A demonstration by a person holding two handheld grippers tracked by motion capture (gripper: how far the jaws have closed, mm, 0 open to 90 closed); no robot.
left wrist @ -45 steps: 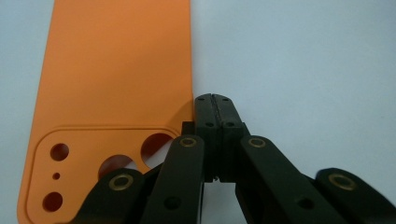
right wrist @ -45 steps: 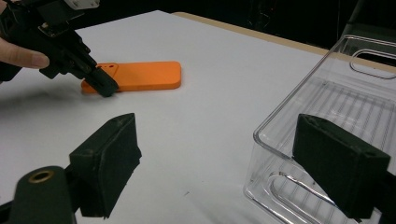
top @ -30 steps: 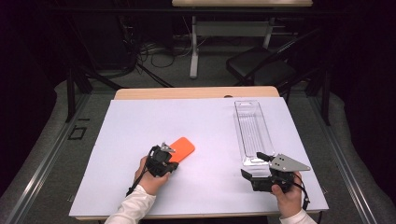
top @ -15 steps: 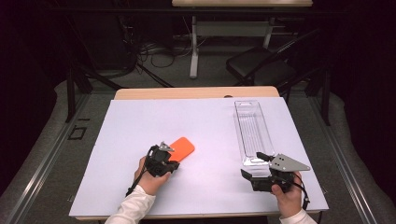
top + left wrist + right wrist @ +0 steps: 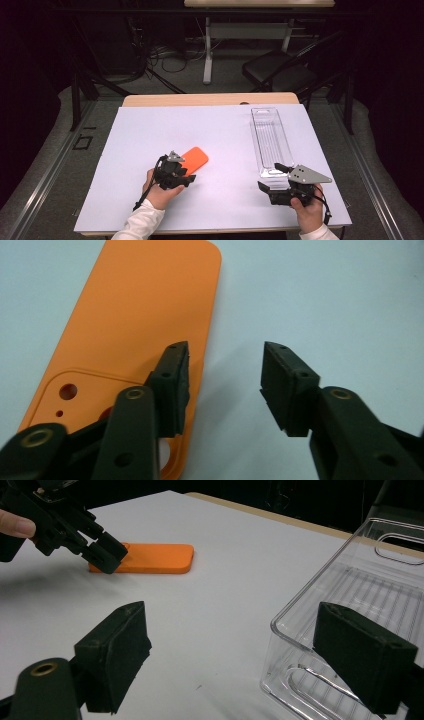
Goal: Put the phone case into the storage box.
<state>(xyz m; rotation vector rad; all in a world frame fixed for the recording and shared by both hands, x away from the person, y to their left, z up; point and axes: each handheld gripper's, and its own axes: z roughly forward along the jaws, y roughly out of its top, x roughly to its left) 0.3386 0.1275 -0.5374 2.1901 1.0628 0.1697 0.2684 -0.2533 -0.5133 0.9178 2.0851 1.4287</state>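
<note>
Step in hand: your left gripper [image 5: 186,176] has just been opening, nothing between its jaws

High view: flat orange plastic phone case [image 5: 196,159] lies on white table sheet [image 5: 150,150]; dark room. Left gripper view: one jaw over case [image 5: 140,315]; close across its edge next. Right gripper view: right gripper [image 5: 250,655] spread, one jaw over clear plastic tray [image 5: 350,580]
</note>
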